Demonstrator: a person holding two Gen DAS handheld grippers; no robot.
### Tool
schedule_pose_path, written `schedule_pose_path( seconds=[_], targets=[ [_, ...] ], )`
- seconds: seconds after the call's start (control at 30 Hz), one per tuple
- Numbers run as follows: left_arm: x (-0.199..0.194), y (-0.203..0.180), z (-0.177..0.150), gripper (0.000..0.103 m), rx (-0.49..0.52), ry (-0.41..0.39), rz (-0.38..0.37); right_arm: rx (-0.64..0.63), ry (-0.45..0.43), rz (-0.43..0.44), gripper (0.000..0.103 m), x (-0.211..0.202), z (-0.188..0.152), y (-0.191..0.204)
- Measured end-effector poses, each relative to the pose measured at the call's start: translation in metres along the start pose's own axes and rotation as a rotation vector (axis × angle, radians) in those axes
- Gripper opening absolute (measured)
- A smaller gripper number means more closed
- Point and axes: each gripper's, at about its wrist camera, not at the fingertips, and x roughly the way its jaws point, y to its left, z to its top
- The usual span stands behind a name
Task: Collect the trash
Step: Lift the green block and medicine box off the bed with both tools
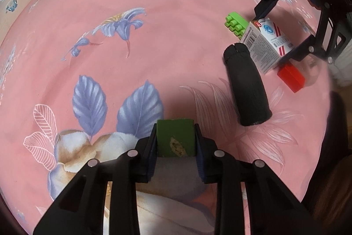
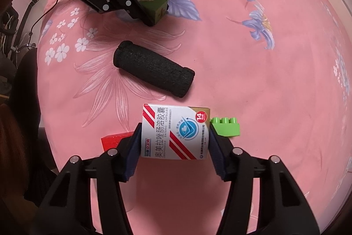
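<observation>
White cardboard medicine box (image 2: 175,132) with red diagonal stripes, a blue round logo and Chinese lettering sits clamped between the fingers of the right gripper (image 2: 175,142), over the pink floral cloth (image 2: 253,80). Just beside it lie a green studded plastic brick (image 2: 226,126), a red block (image 2: 114,139) and a black foam cylinder (image 2: 151,72). Farther off, the left gripper (image 1: 176,140) is closed on a dark green cube (image 1: 176,137) with a yellowish mark.
</observation>
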Motion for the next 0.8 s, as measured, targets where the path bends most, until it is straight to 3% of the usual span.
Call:
schedule_pose_path(
  seconds=[0.3,0.8],
  targets=[
    [-0.029,-0.008,-0.012,0.032,0.009,-0.01,0.023,-0.001,-0.037,-0.027,0.056,-0.034,0.0,0.009],
    [-0.082,-0.054,-0.033,0.032,0.072,-0.016,0.046,-0.048,-0.038,-0.067,0.056,-0.092,-0.018,0.061]
  ],
)
